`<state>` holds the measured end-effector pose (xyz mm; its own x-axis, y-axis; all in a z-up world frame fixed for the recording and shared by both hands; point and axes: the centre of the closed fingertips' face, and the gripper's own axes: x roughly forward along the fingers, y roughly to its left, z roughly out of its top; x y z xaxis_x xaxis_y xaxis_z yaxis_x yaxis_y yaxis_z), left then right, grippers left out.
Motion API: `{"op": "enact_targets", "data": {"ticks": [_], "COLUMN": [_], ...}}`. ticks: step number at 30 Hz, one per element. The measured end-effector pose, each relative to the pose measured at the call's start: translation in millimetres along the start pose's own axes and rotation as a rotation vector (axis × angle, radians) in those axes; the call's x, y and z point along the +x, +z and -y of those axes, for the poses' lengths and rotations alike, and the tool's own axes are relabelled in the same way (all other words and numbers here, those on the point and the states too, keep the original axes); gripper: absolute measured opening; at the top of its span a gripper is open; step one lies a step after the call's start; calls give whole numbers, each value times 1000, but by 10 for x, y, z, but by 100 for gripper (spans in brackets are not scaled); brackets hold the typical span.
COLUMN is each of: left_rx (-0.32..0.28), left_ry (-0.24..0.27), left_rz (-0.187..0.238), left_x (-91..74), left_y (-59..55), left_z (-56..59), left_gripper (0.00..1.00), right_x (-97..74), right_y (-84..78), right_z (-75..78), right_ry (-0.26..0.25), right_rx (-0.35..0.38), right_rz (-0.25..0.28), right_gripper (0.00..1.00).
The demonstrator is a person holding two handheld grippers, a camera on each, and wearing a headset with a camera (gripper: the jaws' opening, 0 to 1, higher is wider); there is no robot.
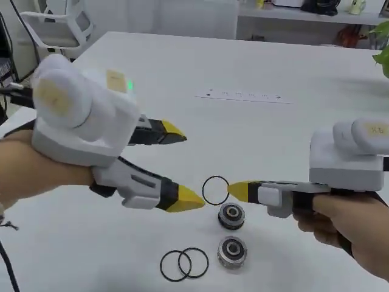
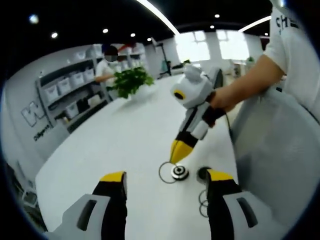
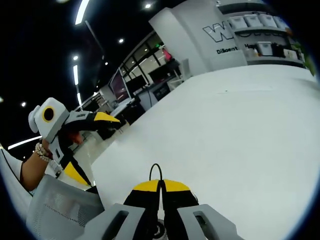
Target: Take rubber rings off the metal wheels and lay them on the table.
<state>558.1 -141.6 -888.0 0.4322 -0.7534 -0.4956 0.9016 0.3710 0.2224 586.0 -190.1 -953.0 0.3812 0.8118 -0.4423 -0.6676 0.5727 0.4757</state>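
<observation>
Item: rubber ring [image 1: 215, 190], pinched at its right edge by the R gripper [image 1: 238, 191], whose jaws were closed narrow on it. The ring stuck out to the left of the tips, just far of the far metal wheel [image 1: 231, 215]. Whether it cleared the table [image 1: 285, 146] could not be told. The R gripper's long axis ran right-to-left, approx. level w/ the tabletop. L gripper [image 1: 180, 164]: jaws spread wide, holding nothing, tips aimed right, its near tip just left of the held ring and apparently not touching. Near metal wheel [image 1: 232, 250]: stood just nearer than the first, the two close together. Laid rings [image 1: 183, 264]: qty 2, overlapping, flat on the table just left of the near wheel. Whether either wheel carried a further ring was too small to tell. Judgement: step in hand = setting the held ring down. Drop spot prob. beside the laid pair, which lay near & left of the held ring, so the R gripper would travel toward the person & a bit left, skirting the far wheel. Risk: the ring snagging on the L gripper's near tip.
</observation>
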Motion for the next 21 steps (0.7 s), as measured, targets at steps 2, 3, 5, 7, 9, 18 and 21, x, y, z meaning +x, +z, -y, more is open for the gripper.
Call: {"op": "enact_targets", "data": {"ticks": [2,3,5,7,9,18,21], "left_rx": [-3,-15,-36,-52,-76,-234,-262], "left_ry": [17,27,40,60,73,150,170], "left_rz": [-3,-5,-5,-10,-20,14,-6], "left_x": [-94,-158,-237,-328,-396,-652,-697], "left_y": [-30,-56,-92,-159,-230,-470,-601], "left_z": [4,9,22,41,76,166,207], "left_gripper": [67,68,71,73,75,78,79], "right_x": [14,21,29,38,46,109,128], "right_y": [-19,-28,-49,-76,-109,-337,-421], "right_z": [-39,-57,-79,-104,-126,-217,-223], "right_ry": [9,15,27,41,52,75,87], "right_rx": [-9,-12,-9,-4,0,-71,-71], "right_rz": [-9,-14,-25,-38,-53,-162,-201], "right_gripper": [0,0,0,0,0,0,0]}}
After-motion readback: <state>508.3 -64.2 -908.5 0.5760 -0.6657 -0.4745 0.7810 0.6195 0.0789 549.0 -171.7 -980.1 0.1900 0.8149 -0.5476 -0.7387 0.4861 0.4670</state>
